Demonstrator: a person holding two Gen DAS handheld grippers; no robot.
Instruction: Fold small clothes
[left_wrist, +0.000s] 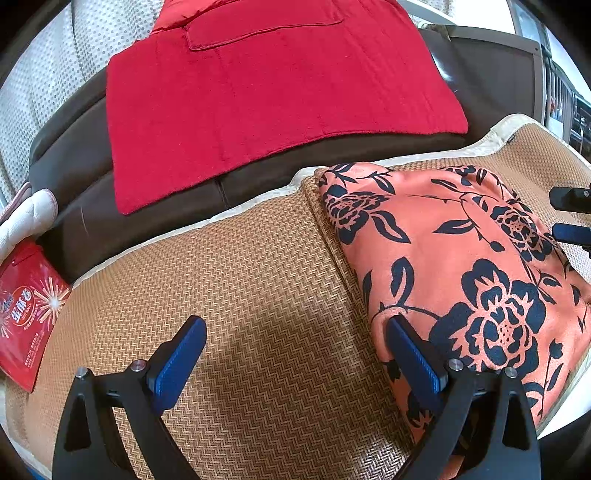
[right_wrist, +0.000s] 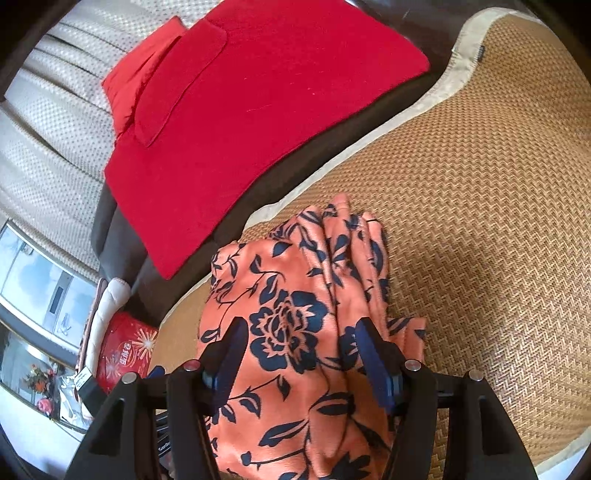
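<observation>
An orange garment with a black flower print (left_wrist: 461, 266) lies folded on the woven straw mat (left_wrist: 240, 280). My left gripper (left_wrist: 295, 332) is open and empty over bare mat, its right finger (left_wrist: 413, 358) at the garment's left edge. In the right wrist view the garment (right_wrist: 295, 332) lies bunched in folds on the mat (right_wrist: 480, 221). My right gripper (right_wrist: 299, 343) is open, its jaws standing wide on either side of the cloth just above it. The right gripper's fingertips (left_wrist: 570, 218) show at the right edge of the left wrist view.
A red cushion pad (left_wrist: 266, 99) lies on the dark brown sofa seat (left_wrist: 74, 162) behind the mat. A red printed packet (left_wrist: 26, 314) sits at the mat's left edge. A white dotted backrest (right_wrist: 55, 129) rises behind.
</observation>
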